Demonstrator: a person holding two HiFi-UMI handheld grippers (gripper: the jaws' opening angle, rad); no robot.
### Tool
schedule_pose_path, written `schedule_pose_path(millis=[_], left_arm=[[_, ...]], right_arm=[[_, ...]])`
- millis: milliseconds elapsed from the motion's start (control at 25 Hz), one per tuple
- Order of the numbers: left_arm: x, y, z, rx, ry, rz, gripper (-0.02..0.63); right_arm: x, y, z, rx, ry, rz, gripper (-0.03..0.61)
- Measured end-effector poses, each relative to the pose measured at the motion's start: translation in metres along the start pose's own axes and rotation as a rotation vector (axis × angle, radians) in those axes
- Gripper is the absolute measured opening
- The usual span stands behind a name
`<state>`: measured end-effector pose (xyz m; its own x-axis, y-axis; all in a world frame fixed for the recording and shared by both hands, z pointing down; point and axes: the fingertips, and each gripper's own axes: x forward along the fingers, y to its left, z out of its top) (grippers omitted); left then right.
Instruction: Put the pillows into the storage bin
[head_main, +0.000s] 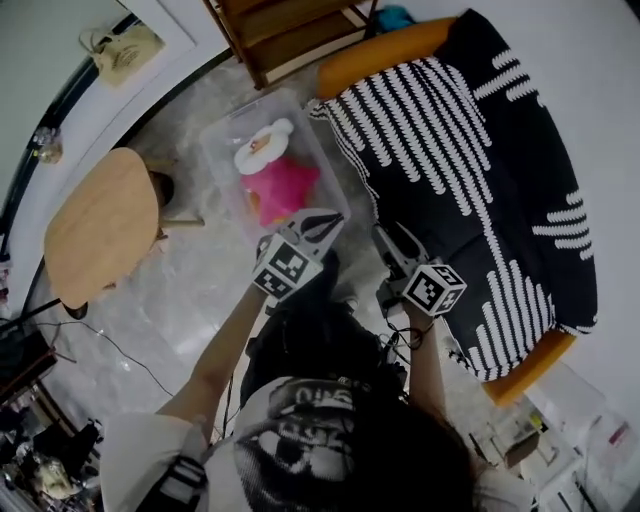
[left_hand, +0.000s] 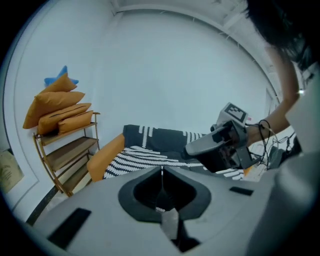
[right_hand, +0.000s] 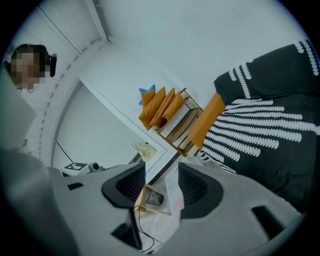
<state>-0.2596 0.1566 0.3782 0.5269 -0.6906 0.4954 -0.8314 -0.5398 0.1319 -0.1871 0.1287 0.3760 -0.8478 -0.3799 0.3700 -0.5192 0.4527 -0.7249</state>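
A clear storage bin (head_main: 222, 134) stands on the floor beside the sofa. In it lie a pink star pillow (head_main: 281, 189) and a white and orange pillow (head_main: 262, 150). My left gripper (head_main: 322, 223) hangs just off the bin's near right corner, jaws closed together on nothing (left_hand: 161, 176). My right gripper (head_main: 394, 241) hovers over the sofa's front edge with its jaws apart and empty (right_hand: 160, 181). Orange pillows (left_hand: 61, 111) and a blue one (left_hand: 60, 78) are stacked on top of a wooden shelf.
The sofa (head_main: 380, 56) has orange arms and a black blanket (head_main: 470, 150) with white stripes over it. A round wooden side table (head_main: 100, 225) stands left of the bin. The wooden shelf (head_main: 290, 30) is behind the bin. Cables trail on the marble floor (head_main: 130, 355).
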Motion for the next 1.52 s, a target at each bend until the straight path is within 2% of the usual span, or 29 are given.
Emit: schedule_pose_path(millis=[160,280,440,640,760,840,1200,1520], left_arm=[[0.000,-0.059,0.025,0.073,-0.015,-0.056,0.008],[-0.006,-0.103,0.031,0.115,-0.017,-0.076,0.008],[-0.017,-0.159,0.026,0.089,-0.016,-0.073,0.008],[-0.024,-0.223,0.025,0.104,-0.026,-0.119,0.008],[-0.023,-0.252,0.028,0.129,-0.031,-0.145,0.008],[-0.023,-0.270,0.033,0.148,-0.044,-0.161,0.008],[-0.031,-0.327,0.055,0.206,-0.087,-0.214,0.008],[-0.037,-0.332,0.046,0.214,-0.076,-0.215,0.008]], right_arm=[[-0.060,-0.003,-0.011,-0.005,-0.054,-0.019,0.202],[-0.105,0.000,-0.024,-0.023,-0.089,-0.026,0.195],[-0.162,0.004,-0.042,-0.081,-0.117,-0.042,0.171],[-0.230,0.004,-0.053,-0.135,-0.213,-0.096,0.094],[-0.263,0.004,-0.056,-0.139,-0.274,-0.122,0.019],[-0.283,0.005,-0.058,-0.146,-0.306,-0.139,0.004],[-0.342,0.010,-0.057,-0.228,-0.367,-0.206,0.002],[-0.358,0.006,-0.069,-0.304,-0.344,-0.275,0.002]])
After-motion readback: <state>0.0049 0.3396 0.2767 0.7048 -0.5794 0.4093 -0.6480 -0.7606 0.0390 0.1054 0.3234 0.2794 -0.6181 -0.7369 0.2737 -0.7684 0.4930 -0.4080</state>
